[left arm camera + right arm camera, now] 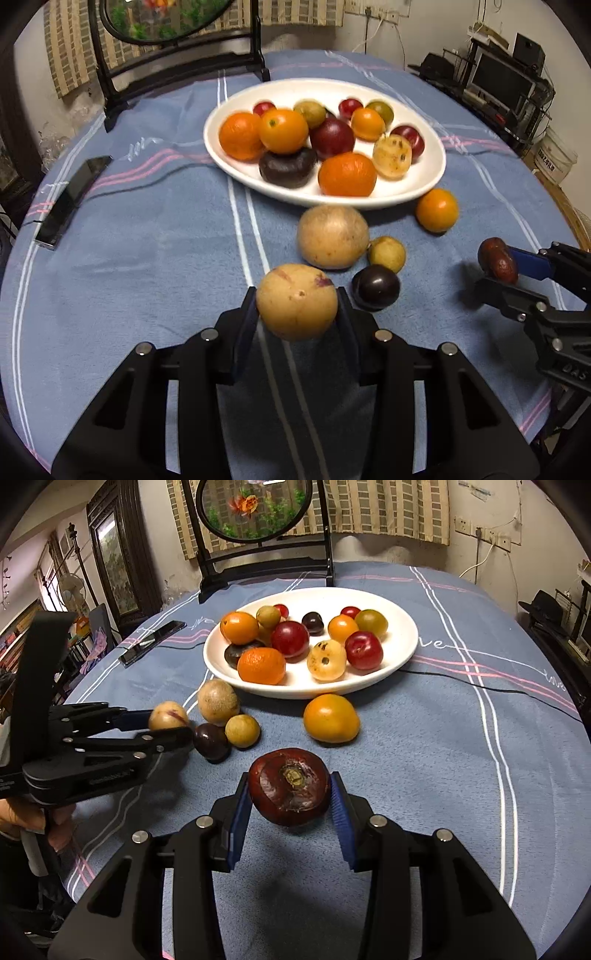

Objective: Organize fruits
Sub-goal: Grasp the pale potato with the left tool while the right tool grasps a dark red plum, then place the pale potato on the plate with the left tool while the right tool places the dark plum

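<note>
My left gripper [297, 301] is shut on a tan round fruit [296, 301] and holds it above the blue tablecloth; it also shows in the right wrist view [168, 716]. My right gripper [290, 786] is shut on a dark red-brown fruit [289, 786], also seen at the right in the left wrist view [497, 260]. A white oval plate [424, 173] holds several oranges, red plums and other fruits. Loose on the cloth lie a larger tan fruit [332, 236], a small yellow-green fruit [386, 254], a dark plum [376, 287] and an orange [437, 210].
A black phone [72, 199] lies on the cloth at the left. A dark wooden stand with a round screen [255, 509] stands at the table's far edge behind the plate. A black cable [480, 686] runs across the cloth right of the plate [399, 661].
</note>
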Demonstrator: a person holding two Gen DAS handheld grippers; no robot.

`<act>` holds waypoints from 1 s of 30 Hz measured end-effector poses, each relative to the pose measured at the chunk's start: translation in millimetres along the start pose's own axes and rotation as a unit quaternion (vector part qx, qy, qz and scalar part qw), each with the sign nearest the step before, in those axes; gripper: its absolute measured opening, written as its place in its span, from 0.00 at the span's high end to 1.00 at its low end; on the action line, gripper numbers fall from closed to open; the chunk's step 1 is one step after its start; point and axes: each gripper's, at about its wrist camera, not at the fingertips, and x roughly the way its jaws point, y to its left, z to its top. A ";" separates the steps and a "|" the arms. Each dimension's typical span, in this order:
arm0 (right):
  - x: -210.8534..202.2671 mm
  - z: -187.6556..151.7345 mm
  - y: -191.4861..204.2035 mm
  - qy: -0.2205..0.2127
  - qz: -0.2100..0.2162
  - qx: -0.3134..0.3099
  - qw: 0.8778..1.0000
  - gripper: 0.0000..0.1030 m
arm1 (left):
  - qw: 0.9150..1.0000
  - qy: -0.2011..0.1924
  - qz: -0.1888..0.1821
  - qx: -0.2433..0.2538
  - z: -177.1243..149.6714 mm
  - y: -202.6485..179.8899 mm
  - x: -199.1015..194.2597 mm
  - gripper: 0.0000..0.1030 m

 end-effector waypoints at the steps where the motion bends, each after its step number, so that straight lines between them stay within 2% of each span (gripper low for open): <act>1: -2.5 0.5 -0.4 -0.003 0.000 0.001 1.000 0.59 | 1.000 -0.006 -0.001 -0.001 1.3 0.9 -6.5 0.59; 7: -15.5 10.6 -2.0 -0.025 -0.004 0.003 1.000 0.59 | 0.999 -0.038 0.000 0.005 14.1 -2.7 -34.0 0.59; 13: -22.9 32.2 -4.3 -0.047 -0.008 -0.002 0.999 0.59 | 0.999 -0.053 -0.009 0.008 39.8 -6.7 -39.9 0.59; 22: -7.4 78.2 -11.6 -0.071 -0.023 -0.004 0.997 0.59 | 0.998 -0.053 -0.017 -0.003 87.0 -4.5 -14.6 0.59; 30: 34.3 111.7 -18.8 -0.048 -0.027 -0.011 0.998 0.59 | 0.998 -0.047 -0.014 -0.026 126.6 6.8 18.7 0.59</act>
